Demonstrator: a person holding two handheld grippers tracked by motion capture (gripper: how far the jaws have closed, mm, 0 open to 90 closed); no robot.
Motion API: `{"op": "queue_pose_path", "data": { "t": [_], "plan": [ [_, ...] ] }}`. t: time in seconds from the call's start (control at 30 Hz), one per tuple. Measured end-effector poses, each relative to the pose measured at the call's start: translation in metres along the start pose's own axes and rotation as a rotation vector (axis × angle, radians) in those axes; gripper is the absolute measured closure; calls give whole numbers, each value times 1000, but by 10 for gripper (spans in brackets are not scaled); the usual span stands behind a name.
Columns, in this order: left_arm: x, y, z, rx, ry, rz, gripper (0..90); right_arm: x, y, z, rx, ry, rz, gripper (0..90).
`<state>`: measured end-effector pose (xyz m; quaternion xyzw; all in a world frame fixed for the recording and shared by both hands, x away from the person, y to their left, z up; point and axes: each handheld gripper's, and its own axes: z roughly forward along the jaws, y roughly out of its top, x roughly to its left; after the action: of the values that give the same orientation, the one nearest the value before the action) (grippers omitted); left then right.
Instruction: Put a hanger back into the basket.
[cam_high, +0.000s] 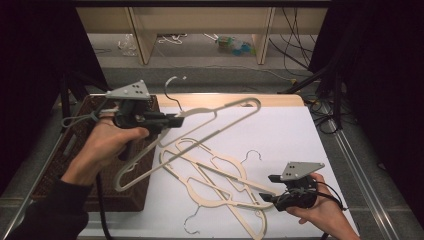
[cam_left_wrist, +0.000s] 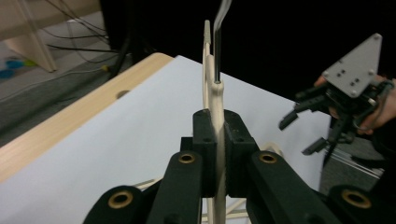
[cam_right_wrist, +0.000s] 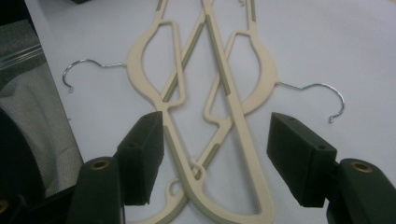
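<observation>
The left hand-held gripper (cam_high: 172, 120) is clamped on a cream hanger (cam_high: 220, 122) lifted above the counter's (cam_high: 295, 135) left side, while the right hand-held gripper (cam_high: 267, 189) gapes empty over two crossed hangers (cam_high: 220, 182), whose tangled frames risk snagging together.

My left tool (cam_high: 172, 121) is raised, pointing right, jaws clamped tight; my right tool (cam_high: 265, 187) sits low with jaws parted.
</observation>
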<state>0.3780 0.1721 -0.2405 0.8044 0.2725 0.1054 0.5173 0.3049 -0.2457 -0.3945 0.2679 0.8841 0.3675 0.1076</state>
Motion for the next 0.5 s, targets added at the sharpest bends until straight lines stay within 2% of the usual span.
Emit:
{"op": "queue_pose_path", "data": {
  "t": [0.03, 0.07, 0.13, 0.17, 0.2, 0.23, 0.27, 0.37, 0.5],
  "plan": [
    [0, 0, 0, 0, 0, 0, 854, 0, 0, 0, 0, 0, 0, 378],
    [11, -1, -10, -1, 45, -3, 855, -1, -1, 2, 10, 5, 5, 378],
    [21, -4, -20, 6, 96, -6, 854, -2, -3, 4, 15, 1, 6, 378],
    [21, -4, -20, 6, 96, -6, 854, -2, -4, 5, 20, 1, 14, 378],
    [31, -8, -29, 13, 137, -5, 854, -3, -5, 6, 24, 4, 15, 378],
    [31, -8, -29, 13, 137, -5, 855, -3, -5, 6, 24, 4, 15, 378],
    [42, -14, -38, 15, 166, -11, 854, -4, -7, 8, 29, 2, 21, 378],
    [55, -23, -48, 19, 205, -17, 854, -5, -9, 11, 14, -6, 24, 378],
    [68, -35, -58, 41, 237, -6, 855, -6, -9, 11, 38, 7, 23, 378]
  ]
}}
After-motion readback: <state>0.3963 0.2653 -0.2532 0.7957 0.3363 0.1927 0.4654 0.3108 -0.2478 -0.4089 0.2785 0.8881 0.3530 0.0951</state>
